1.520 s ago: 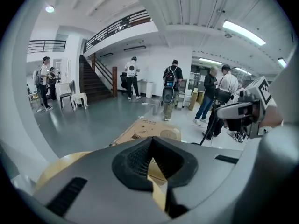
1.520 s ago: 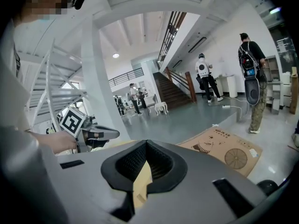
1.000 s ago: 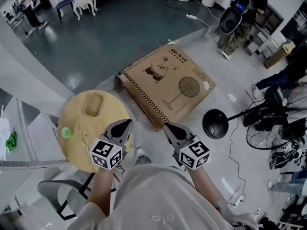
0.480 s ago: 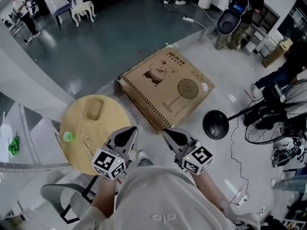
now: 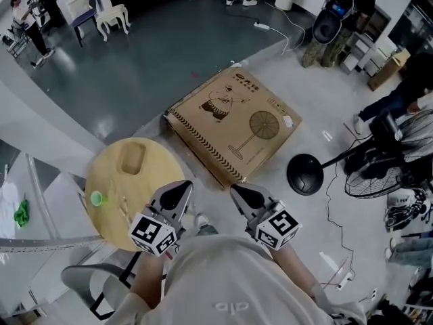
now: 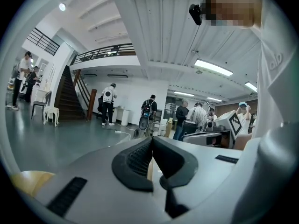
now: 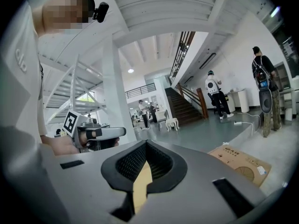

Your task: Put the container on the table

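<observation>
A tan rectangular container lies on the round wooden table, toward its far side, with a small green cup near the left rim. My left gripper hovers over the table's near right edge, shut and holding nothing. My right gripper is beside it over the floor, also shut and holding nothing. In the left gripper view the jaws meet with nothing between them, and the right gripper's marker cube shows at the right. The right gripper view shows its jaws closed at the tips.
A large flat cardboard box lies on the floor beyond the grippers. A black fan base and a floor fan stand to the right with cables. A grey chair sits below the table. People stand at the far side of the hall.
Both grippers have risen slightly and stay shut side by side. The container and the cup on the table have not moved.
</observation>
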